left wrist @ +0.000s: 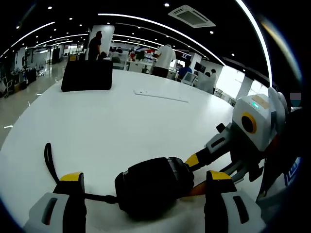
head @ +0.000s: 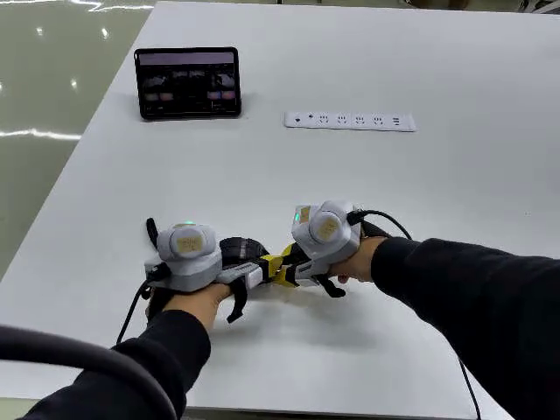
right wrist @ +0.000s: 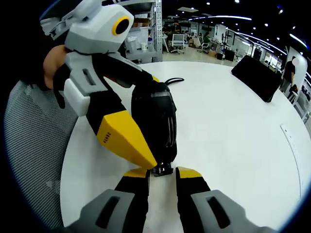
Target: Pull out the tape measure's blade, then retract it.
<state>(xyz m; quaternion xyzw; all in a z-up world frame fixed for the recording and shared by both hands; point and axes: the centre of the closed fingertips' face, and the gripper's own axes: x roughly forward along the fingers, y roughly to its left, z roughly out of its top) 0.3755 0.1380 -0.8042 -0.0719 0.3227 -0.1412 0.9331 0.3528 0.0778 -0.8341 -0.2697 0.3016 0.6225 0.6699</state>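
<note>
Fingers (right wrist: 189, 174) of the right gripper (right wrist: 163, 175) are set at a narrow gap, with the end hook (right wrist: 163, 169) of the blade between their yellow tips and apparently nipped by them. Immediately beyond the tips lies the black tape measure (right wrist: 154, 116), its mouth turned toward them. No length of blade shows between hook and case, so the blade is judged fully housed. The left gripper (left wrist: 146, 177) stands wide open astride the case. One finger lies along the flank nearer the right gripper; the other finger (left wrist: 72, 177) stands apart from the case with bare table between. A thin cord runs from the case past that finger to a black wrist strap (left wrist: 47, 158). Outward of both pairs of fingers, the white table (head: 350, 184) carries a tablet (head: 187, 82) and a power strip (head: 350, 121), both well apart on the far side. Step in hand: taking the hook, the opening of the pull-out. The next move calls for the left fingers to close on the case and anchor it. The right fingers then draw straight away from the mouth, in line with the blade, with a firm nip. An unclamped case would probably slide after the hook instead of paying out blade.
</note>
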